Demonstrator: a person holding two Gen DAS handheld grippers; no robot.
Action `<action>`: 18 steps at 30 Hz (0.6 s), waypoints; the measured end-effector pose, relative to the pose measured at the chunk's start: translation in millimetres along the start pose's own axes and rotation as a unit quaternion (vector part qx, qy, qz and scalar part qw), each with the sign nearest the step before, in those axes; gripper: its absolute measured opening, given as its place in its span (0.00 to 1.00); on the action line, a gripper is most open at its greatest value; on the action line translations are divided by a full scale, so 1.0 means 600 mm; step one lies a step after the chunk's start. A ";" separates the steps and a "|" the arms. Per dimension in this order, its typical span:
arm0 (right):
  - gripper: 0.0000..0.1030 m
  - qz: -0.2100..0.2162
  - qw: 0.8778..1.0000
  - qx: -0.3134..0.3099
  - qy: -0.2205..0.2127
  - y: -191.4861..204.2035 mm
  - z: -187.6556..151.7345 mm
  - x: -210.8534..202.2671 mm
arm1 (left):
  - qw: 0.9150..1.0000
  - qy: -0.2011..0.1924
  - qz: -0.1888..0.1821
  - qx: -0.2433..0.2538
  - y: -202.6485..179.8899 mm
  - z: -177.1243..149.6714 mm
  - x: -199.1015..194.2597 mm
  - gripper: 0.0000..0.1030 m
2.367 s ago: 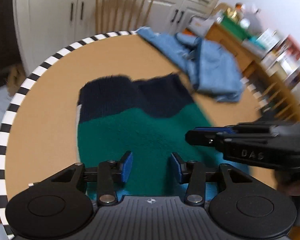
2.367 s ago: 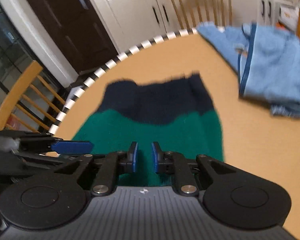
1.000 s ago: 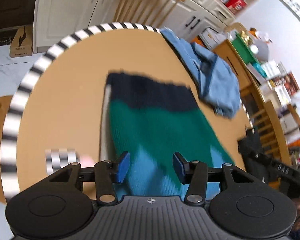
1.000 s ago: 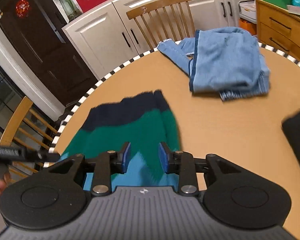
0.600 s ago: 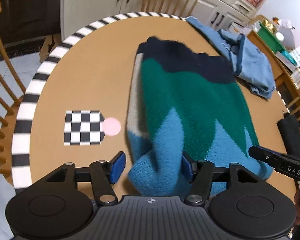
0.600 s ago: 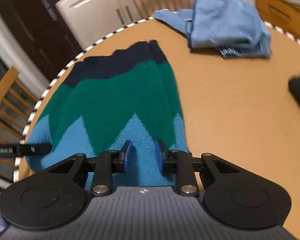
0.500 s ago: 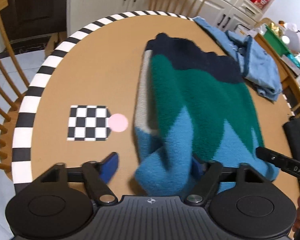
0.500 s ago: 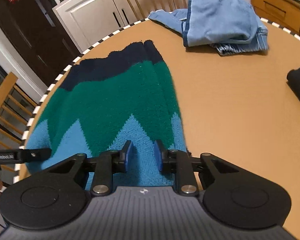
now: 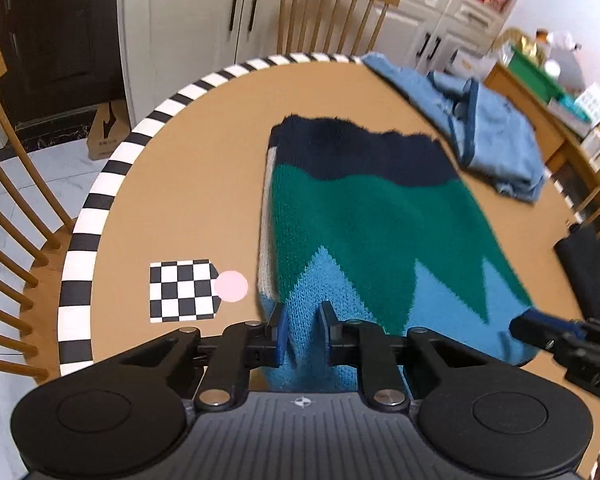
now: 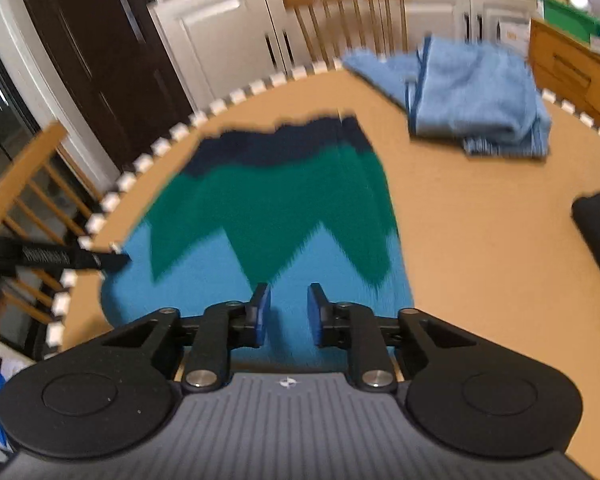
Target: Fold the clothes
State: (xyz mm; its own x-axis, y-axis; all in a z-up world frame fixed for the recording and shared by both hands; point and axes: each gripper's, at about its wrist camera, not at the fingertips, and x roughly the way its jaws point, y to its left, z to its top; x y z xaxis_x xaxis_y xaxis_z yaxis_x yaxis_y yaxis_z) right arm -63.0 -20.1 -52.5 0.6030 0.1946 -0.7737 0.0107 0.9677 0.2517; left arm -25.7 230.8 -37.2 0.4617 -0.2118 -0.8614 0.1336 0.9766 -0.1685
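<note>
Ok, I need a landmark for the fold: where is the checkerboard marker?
In the left wrist view the checkerboard marker lies flat on the table, left of the sweater, beside its light-blue hem, with the pink dot between them.

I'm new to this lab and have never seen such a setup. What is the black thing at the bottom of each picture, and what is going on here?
There is no robot arm: a person holds a two-finger gripper in each hand, and a fisheye camera on each one looks forward along its fingers. The black body at the bottom is the gripper itself.

One picture is the left gripper's view. Its blue pads are closed on the near light-blue edge of a knitted sweater with navy, green and light-blue bands.

The other is the right gripper's view. It is blurred, so I cannot tell whether its fingers hold the same edge.

The sweater lies on a round wooden table with a black-and-white striped rim. Farther back sits a light-blue garment, and beside the sweater a checkerboard marker with a pink dot.
</note>
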 end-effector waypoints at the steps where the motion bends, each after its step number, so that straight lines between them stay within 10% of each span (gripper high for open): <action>1: 0.16 -0.001 1.000 0.009 0.009 -0.008 -0.005 0.010 | 1.000 0.009 0.006 0.001 -0.001 0.004 0.005 0.17; 13: 0.14 -0.002 0.999 0.026 0.023 -0.024 -0.019 0.046 | 0.996 0.017 0.073 0.057 -0.033 0.003 0.027 0.22; 18: 0.34 -0.010 0.999 0.029 -0.037 -0.010 -0.030 -0.020 | 0.989 -0.020 0.104 0.101 -0.058 0.003 -0.029 0.40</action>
State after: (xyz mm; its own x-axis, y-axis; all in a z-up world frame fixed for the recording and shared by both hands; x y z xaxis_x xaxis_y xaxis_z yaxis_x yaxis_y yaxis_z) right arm -84.5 -25.4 -55.0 0.6588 0.1609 -0.7349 0.0683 0.9600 0.2715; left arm -36.8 200.6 -15.7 0.5316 -0.0119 -0.8469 0.2030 0.9725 0.1137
